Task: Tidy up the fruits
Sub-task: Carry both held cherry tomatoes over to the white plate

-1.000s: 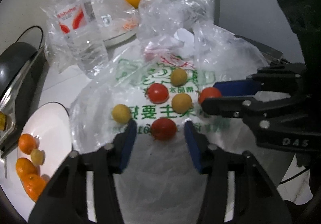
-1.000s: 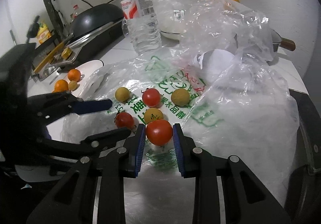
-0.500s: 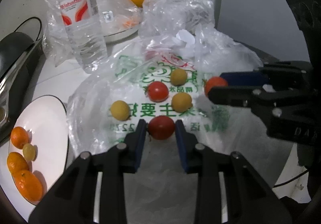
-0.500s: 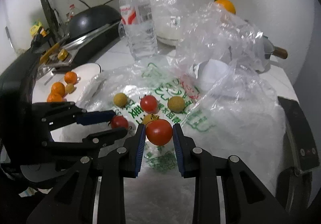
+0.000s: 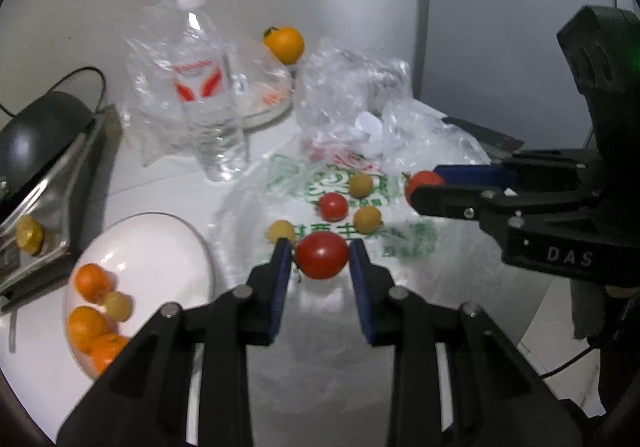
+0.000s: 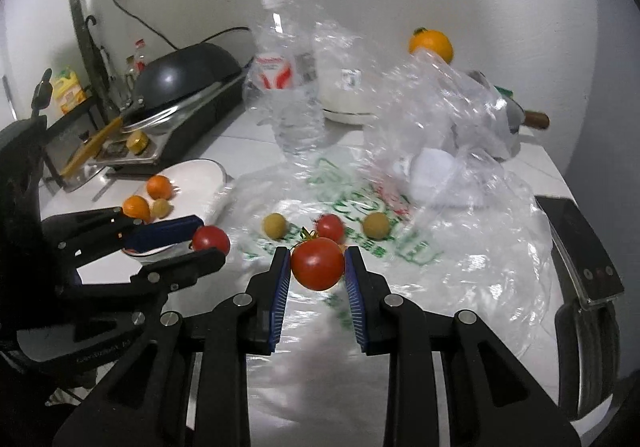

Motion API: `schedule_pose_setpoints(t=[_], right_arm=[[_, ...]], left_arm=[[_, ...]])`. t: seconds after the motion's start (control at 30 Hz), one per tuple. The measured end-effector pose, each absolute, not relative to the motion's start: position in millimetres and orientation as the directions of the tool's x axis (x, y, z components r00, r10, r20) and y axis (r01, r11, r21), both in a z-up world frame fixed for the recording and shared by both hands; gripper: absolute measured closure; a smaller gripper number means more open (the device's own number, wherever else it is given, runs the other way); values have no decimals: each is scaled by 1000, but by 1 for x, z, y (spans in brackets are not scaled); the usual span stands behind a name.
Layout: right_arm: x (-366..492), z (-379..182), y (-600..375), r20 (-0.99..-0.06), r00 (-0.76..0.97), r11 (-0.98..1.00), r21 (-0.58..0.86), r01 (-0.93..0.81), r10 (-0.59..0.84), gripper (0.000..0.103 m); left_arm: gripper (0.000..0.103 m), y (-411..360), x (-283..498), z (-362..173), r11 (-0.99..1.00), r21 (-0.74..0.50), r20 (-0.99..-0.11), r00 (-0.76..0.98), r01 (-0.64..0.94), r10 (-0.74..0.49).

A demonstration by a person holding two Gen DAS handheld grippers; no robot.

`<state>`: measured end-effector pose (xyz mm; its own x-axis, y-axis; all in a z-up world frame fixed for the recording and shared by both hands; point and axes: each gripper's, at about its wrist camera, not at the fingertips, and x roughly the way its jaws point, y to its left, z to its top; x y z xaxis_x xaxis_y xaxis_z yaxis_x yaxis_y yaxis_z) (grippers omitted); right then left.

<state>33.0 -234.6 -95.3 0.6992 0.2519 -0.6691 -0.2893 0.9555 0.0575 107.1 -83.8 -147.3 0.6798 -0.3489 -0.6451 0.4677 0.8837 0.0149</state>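
Red round tomato [image 5: 322, 255] pinched between blue pads of left gripper [image 5: 320, 261], clear of printed plastic bag [image 5: 404, 247]. Second red tomato [image 6: 317, 263] clamped in right gripper [image 6: 316, 267]. White oval plate with oranges [image 5: 160, 247] at nine o'clock from left jaws; left hand nearer, probably delivers first.

Each hand-held gripper [image 5: 321, 261] is black, with blue ribbed pads, silver screws and white "DAS" lettering.
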Motion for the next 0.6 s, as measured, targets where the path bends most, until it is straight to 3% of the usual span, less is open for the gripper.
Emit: schedule_pose_setpoints(t=[0.6], right_arm=[[20, -79, -151, -650, 699, 926, 16, -378, 297, 73]], left_arm=[[73, -9, 73, -121, 916, 23, -582, 751, 400, -313]])
